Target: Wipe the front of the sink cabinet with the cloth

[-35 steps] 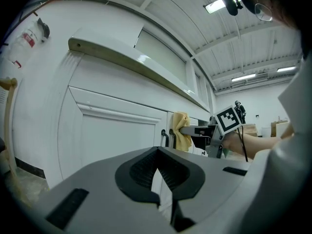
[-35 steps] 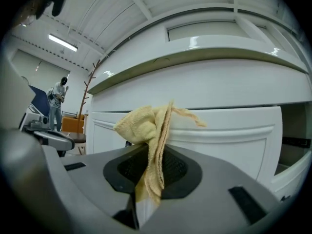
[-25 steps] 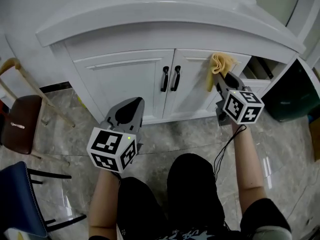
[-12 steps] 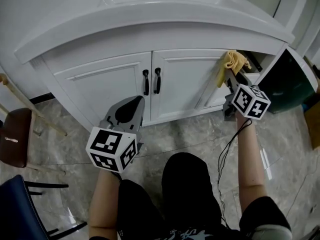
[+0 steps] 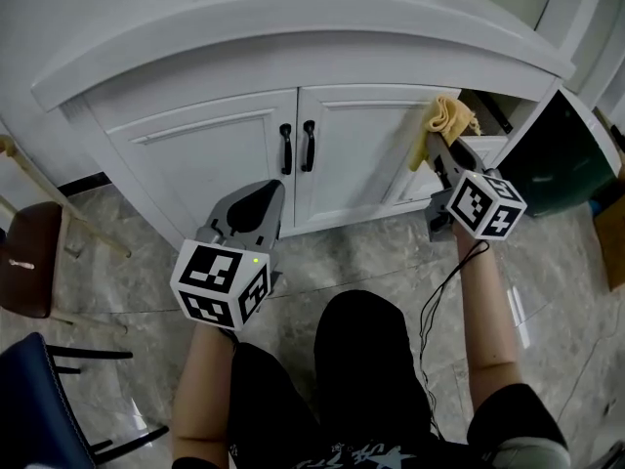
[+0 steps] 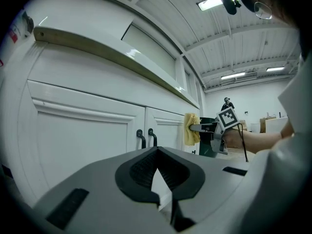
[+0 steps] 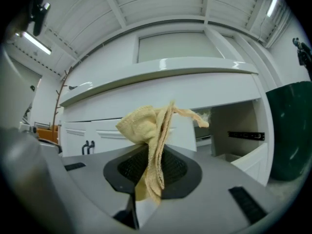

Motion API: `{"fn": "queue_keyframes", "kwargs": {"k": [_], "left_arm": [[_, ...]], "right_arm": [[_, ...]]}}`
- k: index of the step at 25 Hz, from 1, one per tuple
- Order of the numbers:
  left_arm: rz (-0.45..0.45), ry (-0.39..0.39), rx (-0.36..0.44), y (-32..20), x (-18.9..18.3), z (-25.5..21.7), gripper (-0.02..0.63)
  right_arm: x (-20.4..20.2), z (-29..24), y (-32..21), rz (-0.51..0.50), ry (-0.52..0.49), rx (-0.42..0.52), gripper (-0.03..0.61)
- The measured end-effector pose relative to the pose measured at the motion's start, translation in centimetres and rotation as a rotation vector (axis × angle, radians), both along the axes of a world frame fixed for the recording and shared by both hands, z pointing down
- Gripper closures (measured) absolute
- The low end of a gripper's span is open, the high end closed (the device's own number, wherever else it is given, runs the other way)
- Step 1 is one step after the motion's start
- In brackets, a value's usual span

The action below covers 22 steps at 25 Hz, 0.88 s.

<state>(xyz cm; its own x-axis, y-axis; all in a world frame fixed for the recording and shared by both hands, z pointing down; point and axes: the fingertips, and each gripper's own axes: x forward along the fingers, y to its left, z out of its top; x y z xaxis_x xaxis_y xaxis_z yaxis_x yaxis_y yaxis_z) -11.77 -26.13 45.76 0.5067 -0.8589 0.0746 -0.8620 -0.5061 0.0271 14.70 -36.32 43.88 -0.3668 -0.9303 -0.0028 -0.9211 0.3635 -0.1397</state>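
The cabinet (image 5: 210, 159) fills the view ahead of me, white, under the curved counter (image 5: 293, 27). Its two doors are shut, with dark handles (image 5: 296, 147) side by side at the middle. I am working on the right door (image 5: 361, 149). The cloth (image 5: 444, 120) is up at its top right corner and seems to touch the panel, just beside an open bay at the cabinet's end. The cloth is yellow terry, bunched and floppy. I judge it light, soft and limp, so it will fold and drag rather than press flat, and it could slip free if pinched only by an edge. My right hand-held gripper (image 5: 439, 148) is clenched on it through the gathered middle, with a wad above the jaws and a tail hanging below, which looks like the sound place to hold. My left hand-held gripper (image 5: 262, 195) is closed on nothing, low and well apart from the doors.
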Motion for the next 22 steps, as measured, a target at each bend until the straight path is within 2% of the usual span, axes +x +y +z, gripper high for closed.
{"fn": "queue_keyframes", "kwargs": {"k": [6, 11, 16, 22], "left_arm": [[-0.066, -0.025, -0.031, 0.8, -2.7, 1.7, 0.598], [-0.120, -0.066, -0.042, 1.7, -4.6, 3.0, 0.598], [-0.137, -0.066, -0.062, 2.0, -5.4, 3.7, 0.598], [-0.120, -0.074, -0.059, 1.4, -4.4, 3.9, 0.598]], "right_arm": [[-11.3, 2.7, 2.4, -0.275, 0.041, 0.004, 0.499], [-17.5, 4.8, 2.3, -0.369, 0.078, 0.019, 0.499], [-18.4, 5.4, 1.1, -0.364, 0.050, 0.021, 0.499], [-16.0, 6.1, 0.2, -0.330, 0.059, 0.012, 0.499]]}}
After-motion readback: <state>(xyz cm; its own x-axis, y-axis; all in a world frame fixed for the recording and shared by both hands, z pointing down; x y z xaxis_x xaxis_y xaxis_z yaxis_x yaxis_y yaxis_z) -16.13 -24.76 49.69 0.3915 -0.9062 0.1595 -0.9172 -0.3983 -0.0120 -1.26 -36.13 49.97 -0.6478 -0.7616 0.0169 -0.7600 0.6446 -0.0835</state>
